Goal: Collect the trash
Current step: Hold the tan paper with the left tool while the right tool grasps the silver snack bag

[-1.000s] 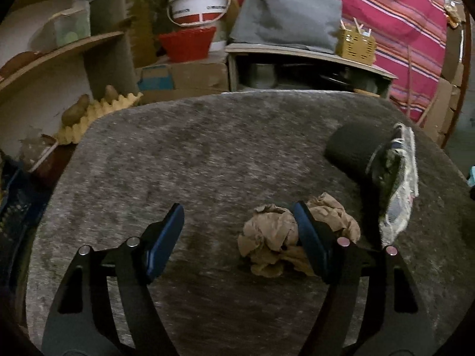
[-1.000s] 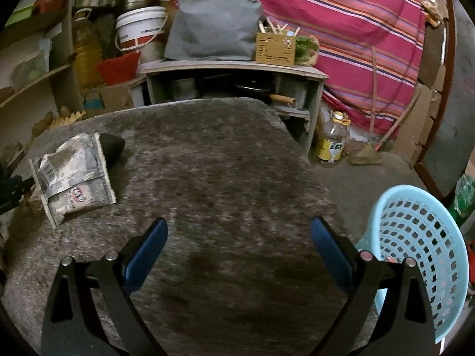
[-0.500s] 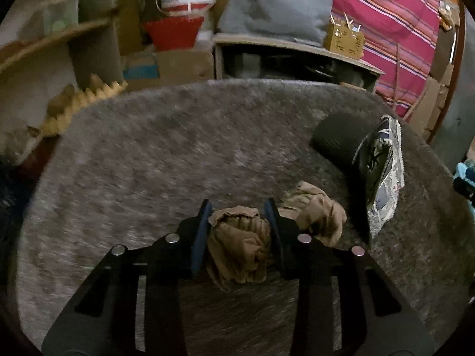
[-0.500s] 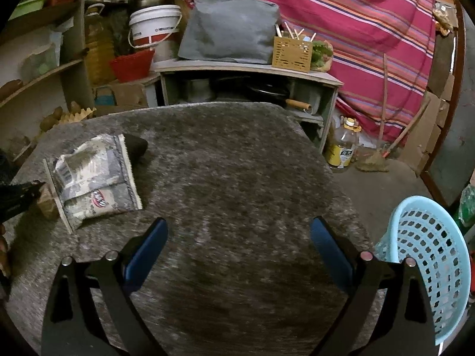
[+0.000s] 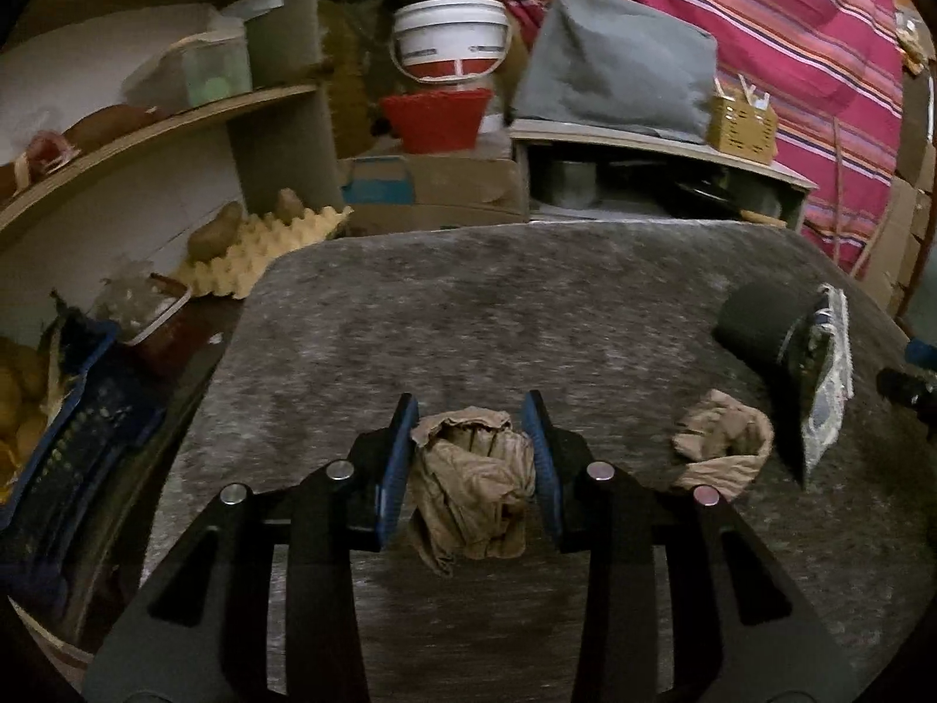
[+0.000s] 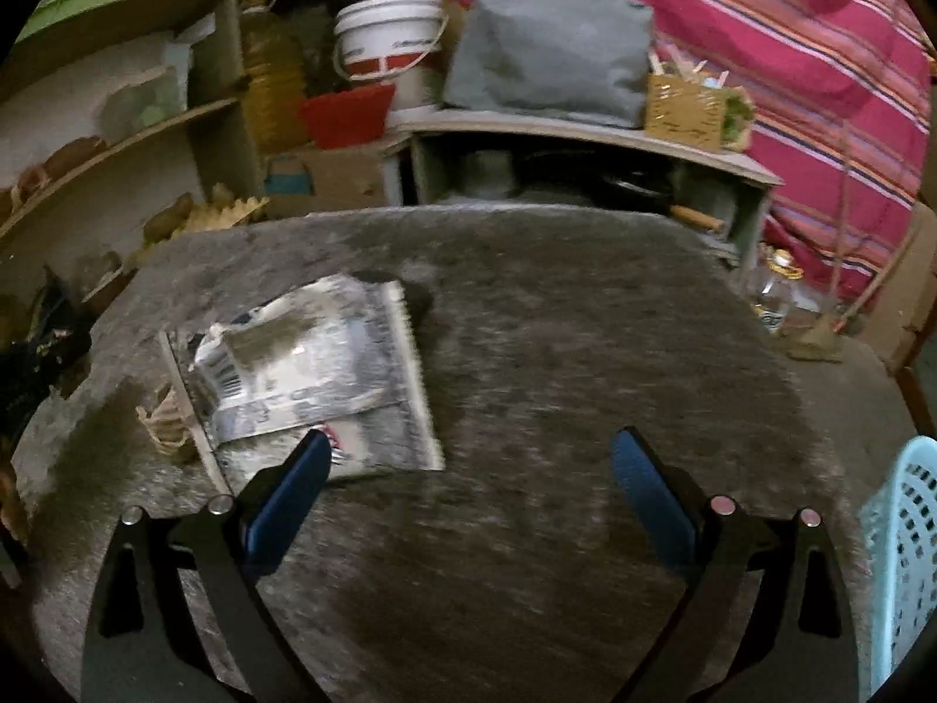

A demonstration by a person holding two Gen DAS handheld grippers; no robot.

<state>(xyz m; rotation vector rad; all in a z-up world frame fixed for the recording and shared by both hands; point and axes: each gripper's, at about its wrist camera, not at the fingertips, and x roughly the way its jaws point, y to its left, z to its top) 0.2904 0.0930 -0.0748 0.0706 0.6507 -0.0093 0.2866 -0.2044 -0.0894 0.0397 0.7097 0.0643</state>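
Observation:
My left gripper point(image 5: 470, 433) is shut on a crumpled brown paper wad point(image 5: 468, 486), held just above the grey furry table point(image 5: 468, 304). A second brown paper wad point(image 5: 723, 445) lies on the table to its right, next to a silver printed snack bag point(image 5: 826, 392). In the right wrist view my right gripper point(image 6: 468, 463) is open and empty, with its left fingertip over the near edge of the snack bag point(image 6: 310, 375). The second wad point(image 6: 167, 422) peeks out left of the bag. A light blue plastic basket point(image 6: 902, 562) stands off the table's right edge.
A dark round object point(image 5: 755, 322) lies behind the bag. Shelves with an egg tray point(image 5: 257, 246) and a blue crate point(image 5: 70, 427) stand left. A low cabinet point(image 6: 585, 176), white bucket point(image 6: 389, 41) and red basin stand behind. A bottle point(image 6: 773, 293) is on the floor to the right.
My left gripper closed on the left brown wad, lifted it and shifted left, leaving the other wad on the table. My right gripper moved left toward the snack bag, still open.

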